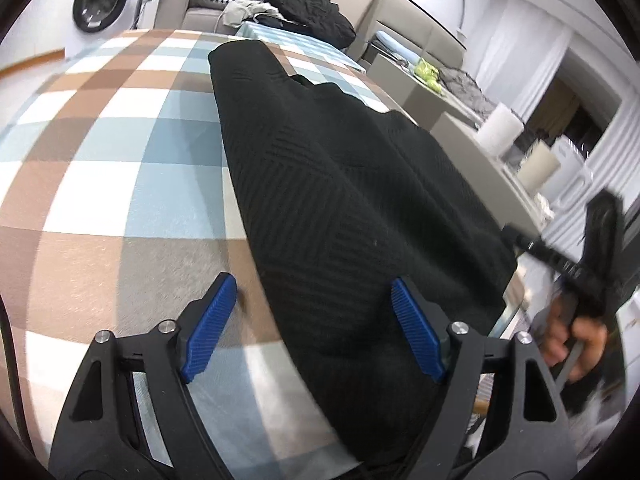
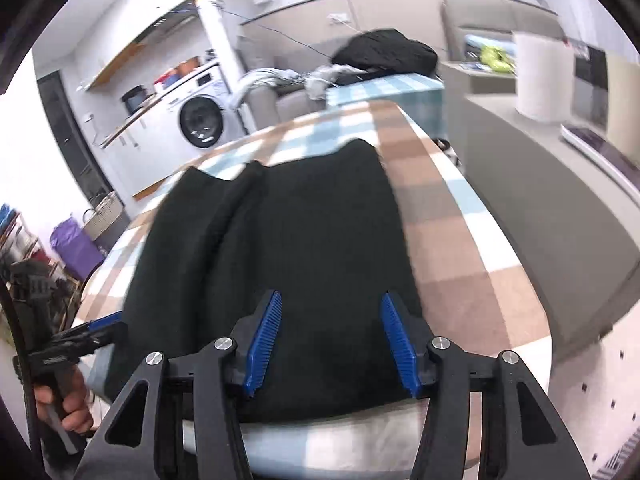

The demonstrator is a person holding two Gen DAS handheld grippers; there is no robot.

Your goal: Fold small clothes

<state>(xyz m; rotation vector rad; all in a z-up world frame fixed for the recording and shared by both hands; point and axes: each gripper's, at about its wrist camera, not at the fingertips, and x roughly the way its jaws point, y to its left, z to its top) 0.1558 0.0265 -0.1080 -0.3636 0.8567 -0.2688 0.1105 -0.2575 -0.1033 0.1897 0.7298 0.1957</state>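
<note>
A table covered in a brown, white and pale-blue checked cloth (image 1: 100,168) fills most of both views, and a black knitted garment (image 1: 340,184) lies flat on it, running lengthwise from the near edge toward the far end, with its far hem showing 2 rounded lobes and a notch between them. In the right wrist view the same garment (image 2: 288,240) reaches the near table edge. Behind the table stands a grey sofa (image 1: 192,8) carrying a heap of dark clothing (image 1: 308,8), and a white washing machine (image 1: 106,0) sits against the wall at the back left. The left gripper (image 1: 314,330) hangs over the garment's near left border, its blue-padded jaws spread wide and holding nothing, 1 pad over the checked cloth and 1 over the black fabric. The right gripper (image 2: 331,344) hovers over the garment's near end, jaws likewise wide apart and empty, both pads above the black fabric. A white paper roll (image 1: 500,128) stands on a counter to the right.
</note>
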